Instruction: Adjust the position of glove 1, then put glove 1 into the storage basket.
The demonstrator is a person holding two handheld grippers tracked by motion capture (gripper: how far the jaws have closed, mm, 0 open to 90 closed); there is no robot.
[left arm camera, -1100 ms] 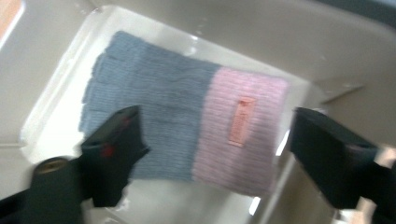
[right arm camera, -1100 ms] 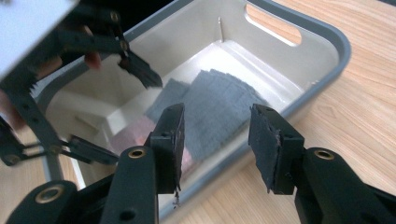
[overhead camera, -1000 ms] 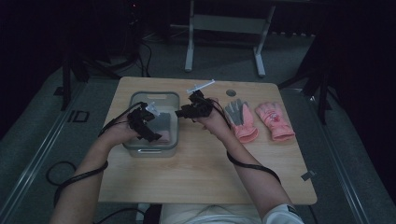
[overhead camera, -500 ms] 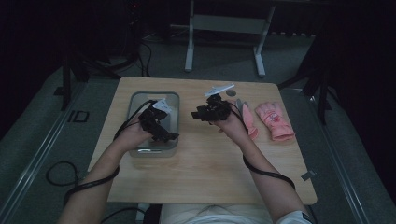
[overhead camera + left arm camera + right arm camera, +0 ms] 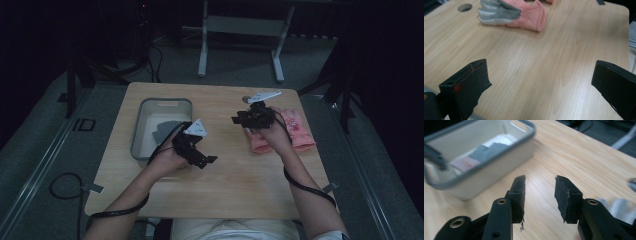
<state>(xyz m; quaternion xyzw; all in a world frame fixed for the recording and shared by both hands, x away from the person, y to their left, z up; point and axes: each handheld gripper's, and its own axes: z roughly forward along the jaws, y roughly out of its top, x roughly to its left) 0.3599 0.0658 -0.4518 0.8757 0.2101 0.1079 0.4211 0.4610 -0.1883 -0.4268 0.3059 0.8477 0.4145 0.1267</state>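
Pink gloves (image 5: pixel 282 132) lie side by side at table's (image 5: pixel 225 180) right, partly under right gripper (image 5: pixel 243 120), its jaws half-spread w/ nothing between. Left gripper (image 5: pixel 202 157), wide open & empty, is farther, next to tray (image 5: pixel 137 132).

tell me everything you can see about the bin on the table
The bin is a shallow rectangular tub with rounded corners, a grey rim and pale translucent walls that look like plastic. It stands upright and open on the wooden table, toward its left side. Inside lies a grey glove, with something pale beside it in the right gripper view, too blurred to name. The left gripper is just beside its near right corner; whether they touch I can't tell.
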